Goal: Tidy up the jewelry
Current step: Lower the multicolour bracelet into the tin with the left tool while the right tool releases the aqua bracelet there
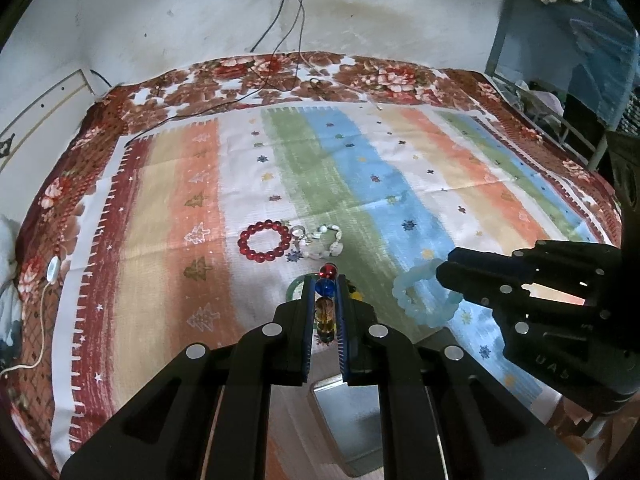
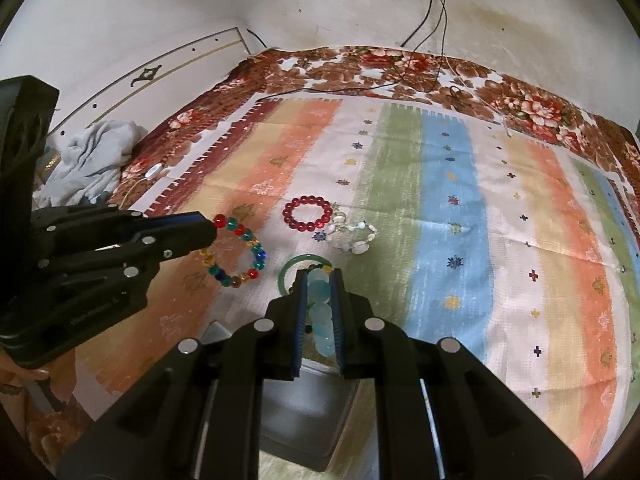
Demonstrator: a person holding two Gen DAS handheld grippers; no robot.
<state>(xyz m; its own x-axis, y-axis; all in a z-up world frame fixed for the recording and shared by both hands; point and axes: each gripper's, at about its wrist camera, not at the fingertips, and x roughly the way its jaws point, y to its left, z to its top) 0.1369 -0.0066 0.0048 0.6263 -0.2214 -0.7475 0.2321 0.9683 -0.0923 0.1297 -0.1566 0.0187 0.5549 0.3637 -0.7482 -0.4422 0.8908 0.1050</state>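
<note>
Here, both bracelets hang in the air above the bed: the many-coloured bead bracelet (image 2: 234, 250) pinched in the left gripper (image 1: 325, 280), the pale blue bead bracelet (image 1: 420, 296) pinched in the right gripper (image 2: 319, 280). They look light and floppy on their cords, with slick glassy beads, so gripping across a few beads seems wisest. The red bracelet (image 1: 265, 241), a pearly one (image 1: 320, 242) and a green bangle (image 2: 298, 266) lie on the striped cloth (image 1: 400, 168). Faint letters on the right gripper's body are unreadable.

Only one marking is showing any letters — raised characters on the black body of the right tongs (image 1: 442, 270), sitting at about four o'clock in the left wrist view. They are reading roughly "UAS", upside down and blurred. Nothing else is carrying legible text.
</note>
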